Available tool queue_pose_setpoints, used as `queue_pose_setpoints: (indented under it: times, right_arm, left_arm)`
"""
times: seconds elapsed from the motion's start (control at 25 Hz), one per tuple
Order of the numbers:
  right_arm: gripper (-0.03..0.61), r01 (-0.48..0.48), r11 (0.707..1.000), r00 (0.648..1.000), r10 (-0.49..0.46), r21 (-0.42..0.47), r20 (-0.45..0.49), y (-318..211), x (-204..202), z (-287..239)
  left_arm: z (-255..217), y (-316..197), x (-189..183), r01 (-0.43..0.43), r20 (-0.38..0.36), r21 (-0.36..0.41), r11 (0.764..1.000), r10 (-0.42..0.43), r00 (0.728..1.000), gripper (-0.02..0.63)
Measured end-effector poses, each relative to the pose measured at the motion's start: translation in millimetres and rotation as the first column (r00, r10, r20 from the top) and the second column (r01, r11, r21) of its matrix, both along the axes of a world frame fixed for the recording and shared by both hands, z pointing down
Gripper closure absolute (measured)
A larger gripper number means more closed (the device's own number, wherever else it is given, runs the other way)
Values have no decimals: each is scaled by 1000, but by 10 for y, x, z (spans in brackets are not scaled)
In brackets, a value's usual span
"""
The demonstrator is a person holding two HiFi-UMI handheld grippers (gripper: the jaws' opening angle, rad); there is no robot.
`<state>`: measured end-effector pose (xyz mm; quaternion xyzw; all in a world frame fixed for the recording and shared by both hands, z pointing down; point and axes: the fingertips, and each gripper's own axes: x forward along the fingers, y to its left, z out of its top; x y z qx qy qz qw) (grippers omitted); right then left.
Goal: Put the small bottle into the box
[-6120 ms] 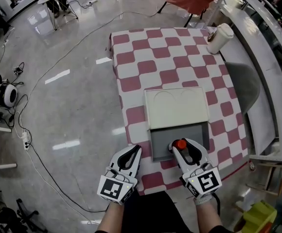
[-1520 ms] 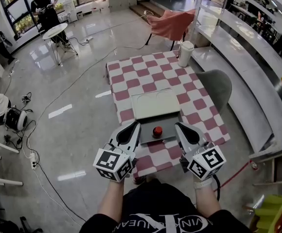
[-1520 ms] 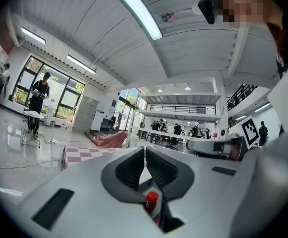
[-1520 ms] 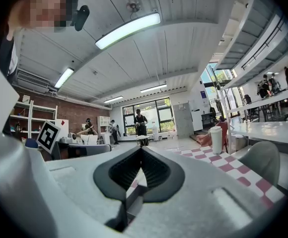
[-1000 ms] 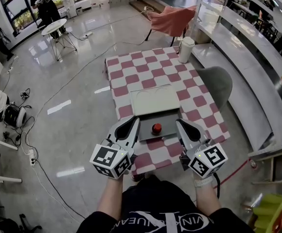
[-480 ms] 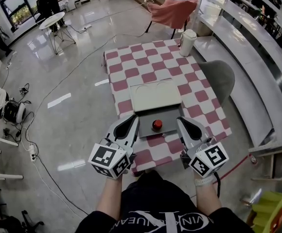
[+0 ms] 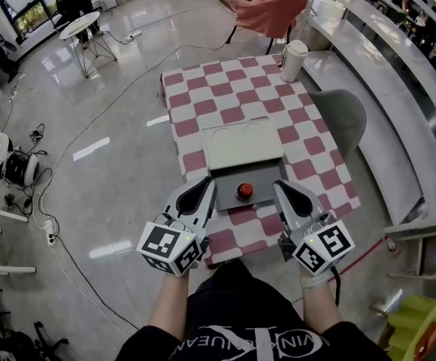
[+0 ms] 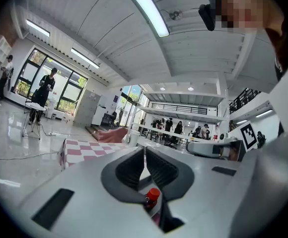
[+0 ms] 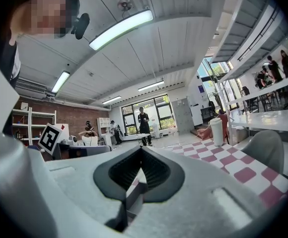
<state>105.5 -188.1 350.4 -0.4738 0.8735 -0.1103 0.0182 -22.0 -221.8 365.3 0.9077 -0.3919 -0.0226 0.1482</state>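
Your checkered worktop (image 7: 225, 89) carries the open box (image 7: 265, 195), its lid (image 7: 242, 145) folded back so the grey inside is reachable. Your left gripper (image 7: 208, 184) and right gripper (image 7: 277, 186) flank it, jaws closed on nothing. The small red-capped bottle (image 7: 243, 191) stands inside the box, so the placement looks done.

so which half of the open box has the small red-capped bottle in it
The dark grey half nearer the camera holds the small red-capped bottle; the cream half behind it is bare.
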Motion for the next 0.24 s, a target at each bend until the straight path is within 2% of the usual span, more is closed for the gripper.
queue_pose_setpoints:
  times: [0.24]
  right_arm:
    - [572, 3, 1000, 1000, -3, -14, 1, -22, -30, 41]
  left_arm:
    - [22, -16, -20, -4, 2, -6, 1000, 4, 1000, 592]
